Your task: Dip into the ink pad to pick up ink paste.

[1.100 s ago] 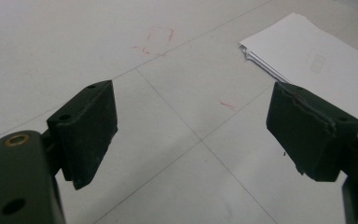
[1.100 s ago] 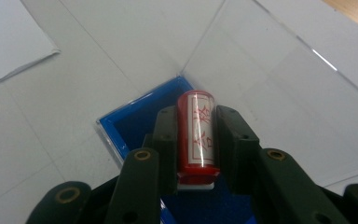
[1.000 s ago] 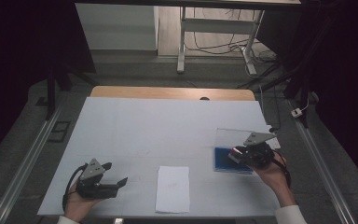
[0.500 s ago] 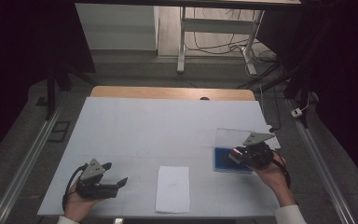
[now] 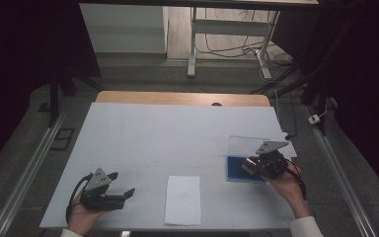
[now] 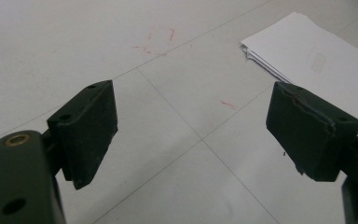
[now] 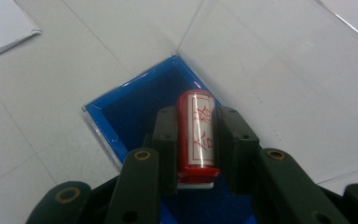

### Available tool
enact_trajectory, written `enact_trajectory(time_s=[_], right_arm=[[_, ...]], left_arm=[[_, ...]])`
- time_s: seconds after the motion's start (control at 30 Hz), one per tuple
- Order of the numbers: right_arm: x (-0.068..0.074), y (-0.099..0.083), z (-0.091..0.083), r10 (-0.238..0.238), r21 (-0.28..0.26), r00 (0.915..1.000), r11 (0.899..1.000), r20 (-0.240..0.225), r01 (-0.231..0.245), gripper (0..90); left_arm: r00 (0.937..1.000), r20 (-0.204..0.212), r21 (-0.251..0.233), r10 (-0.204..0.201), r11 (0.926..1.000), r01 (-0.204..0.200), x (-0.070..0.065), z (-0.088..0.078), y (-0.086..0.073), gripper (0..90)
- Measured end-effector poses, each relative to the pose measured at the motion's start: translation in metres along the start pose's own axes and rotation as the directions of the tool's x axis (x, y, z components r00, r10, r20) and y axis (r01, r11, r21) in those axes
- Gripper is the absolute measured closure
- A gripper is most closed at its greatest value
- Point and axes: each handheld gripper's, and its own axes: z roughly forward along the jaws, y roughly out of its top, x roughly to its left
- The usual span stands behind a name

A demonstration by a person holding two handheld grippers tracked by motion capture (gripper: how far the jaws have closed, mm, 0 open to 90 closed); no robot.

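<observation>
Your right gripper (image 7: 193, 154) is pinching the red cylindrical stamp with the white label and red characters (image 7: 196, 135). Both pads sit flat on its sides and the barrel points away along the jaws. The grip is mid-body, which should keep the barrel from swinging when you press.

The stamp is over the shallow blue ink-pad tray (image 7: 121, 105), its far end above the dark blue pad. The clear plastic lid (image 7: 279, 79) is hinged open and lies flat on the table behind the tray, out of the way. I can't tell from these angles whether the stamp face touches the pad. In the high view, the same gripper (image 5: 262, 165) sits at the tray (image 5: 234, 168) on the right side of the white table (image 5: 177, 133).

Your left gripper (image 6: 191, 135) is spread wide with nothing between the pads, which hang just above bare tabletop. In the high view it (image 5: 106, 192) is parked near the front left, apart from the stack of white paper sheets (image 5: 183, 200) at front centre. My read is that it's staged there to pin the paper once the stamp comes over.

The paper (image 6: 317, 60) is blank apart from a faint mark, so stamping looks not yet done. Faint red smudges (image 6: 158, 39) show on the table.

The likely next move is to carry the stamp left to the sheet. Keep it upright, as a tilt would print unevenly.
</observation>
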Motion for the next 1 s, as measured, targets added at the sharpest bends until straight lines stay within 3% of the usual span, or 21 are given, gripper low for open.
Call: enact_trajectory(time_s=[0.57,1.0], right_arm=[[0.0012,0.005,0.0011,0.005,0.05,1.0,0.999,0.002,-0.005,70.6],[0.0001,0.0021,0.0036,0.007,0.056,1.0,0.998,-0.003,-0.007,71.0]], left_arm=[[1.0,-0.002,0.005,0.005,1.0,-0.005,-0.0003,0.0008,0.0,16.9],[1.0,-0.002,0.008,0.005,1.0,-0.005,0.0005,-0.0003,-0.0008,16.9]])
